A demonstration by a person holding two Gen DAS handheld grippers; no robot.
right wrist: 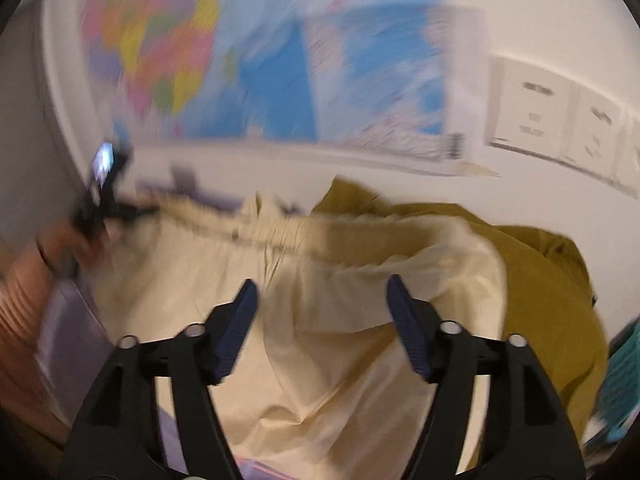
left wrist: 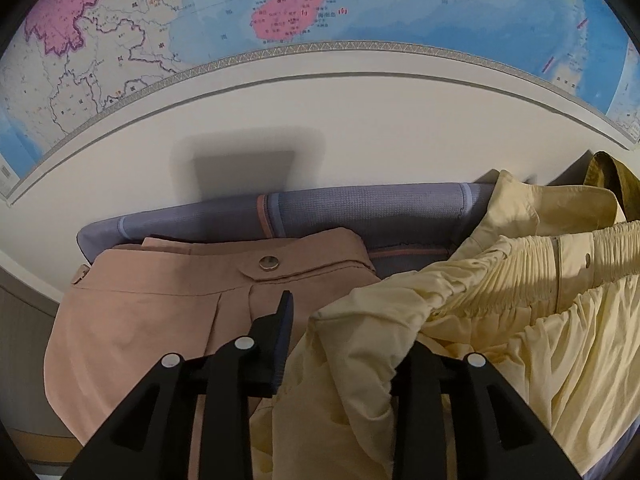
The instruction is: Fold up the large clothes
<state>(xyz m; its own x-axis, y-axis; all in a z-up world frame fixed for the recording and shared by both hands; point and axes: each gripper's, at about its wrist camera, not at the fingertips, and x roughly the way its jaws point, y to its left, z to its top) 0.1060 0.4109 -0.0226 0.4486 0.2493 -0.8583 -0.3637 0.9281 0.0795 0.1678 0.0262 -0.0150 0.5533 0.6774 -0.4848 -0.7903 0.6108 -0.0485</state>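
A pale yellow garment with an elastic waistband (left wrist: 500, 312) lies crumpled on the right of the left wrist view. A fold of it lies between the fingers of my left gripper (left wrist: 344, 320) and hides the right finger; whether it is clamped I cannot tell. The same yellow garment (right wrist: 340, 320) fills the blurred right wrist view. My right gripper (right wrist: 322, 296) is open just above it, with nothing between its fingers. The other gripper (right wrist: 100, 196) shows far left there.
A folded pink garment with a snap button (left wrist: 160, 312) lies left of the yellow one. An olive garment (right wrist: 540, 280) lies behind and right. A purple cushion (left wrist: 360, 208) runs along the wall. A map (left wrist: 320, 12) hangs above. Wall sockets (right wrist: 532, 108) sit at right.
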